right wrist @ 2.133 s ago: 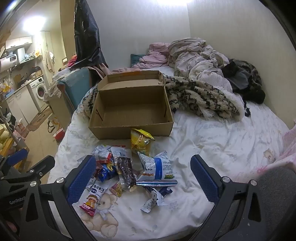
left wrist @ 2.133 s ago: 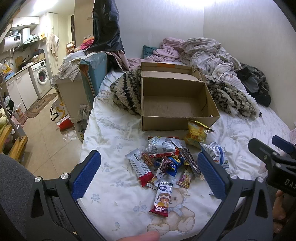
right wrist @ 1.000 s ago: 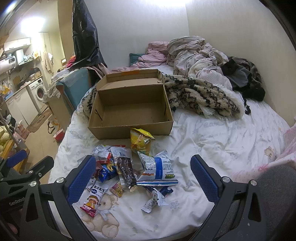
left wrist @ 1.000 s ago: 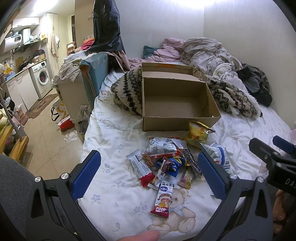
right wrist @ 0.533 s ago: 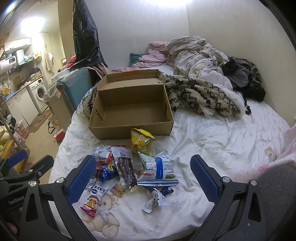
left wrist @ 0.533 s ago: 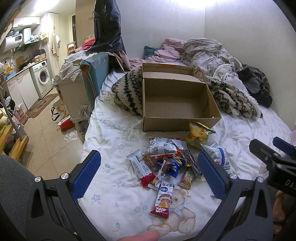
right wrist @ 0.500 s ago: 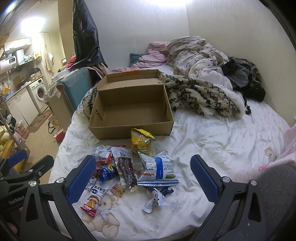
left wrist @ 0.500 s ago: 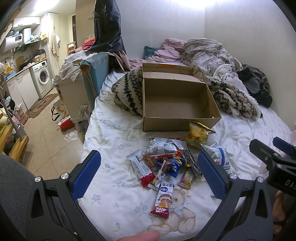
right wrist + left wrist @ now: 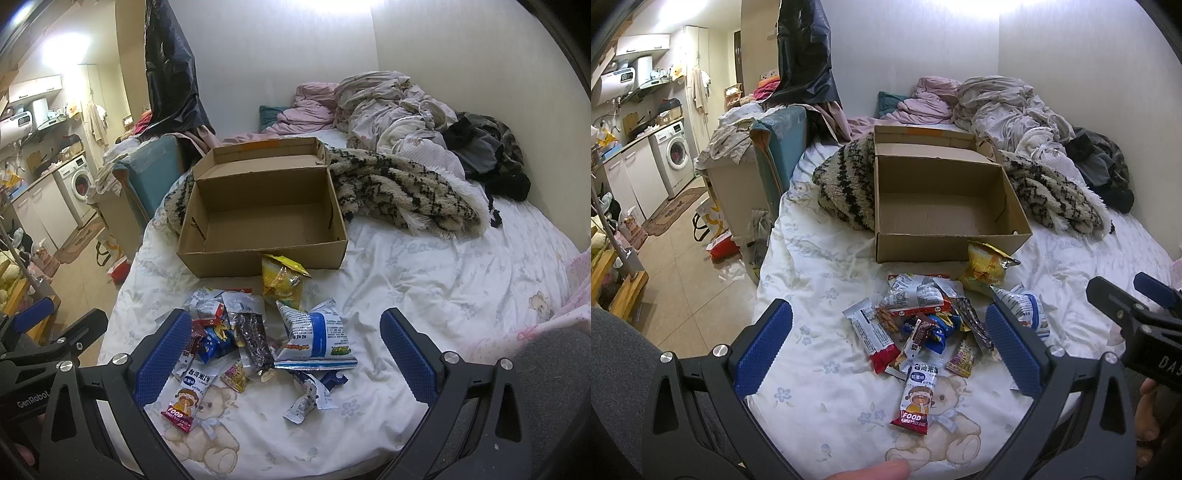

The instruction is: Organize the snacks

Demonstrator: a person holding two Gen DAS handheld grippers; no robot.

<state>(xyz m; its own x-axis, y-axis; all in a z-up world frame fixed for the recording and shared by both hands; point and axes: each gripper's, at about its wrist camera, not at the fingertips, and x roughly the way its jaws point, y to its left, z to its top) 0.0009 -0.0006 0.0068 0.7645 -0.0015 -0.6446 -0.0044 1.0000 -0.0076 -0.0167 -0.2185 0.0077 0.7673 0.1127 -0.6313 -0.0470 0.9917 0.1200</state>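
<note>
I am holding my left tool (image 9: 888, 343) spread wide with nothing in it, hovering above the near edge of the snack pile (image 9: 923, 321), and my right tool (image 9: 280, 350) is gaping just as wide and empty over the same heap on the bed (image 9: 424, 280). The cardboard box (image 9: 258, 258) is sitting open and bare just beyond the pile, with the yellow bag (image 9: 282, 282) leaning against its front wall. I am judging that the first pick is best taken from the edge of the heap: the blue-and-white bag (image 9: 314, 336) is lying uppermost under my right tool, so I am planning to pinch it alone by its crimped edge, gently, since puffed bags slip and crush, then carry it over the box's front wall.
</note>
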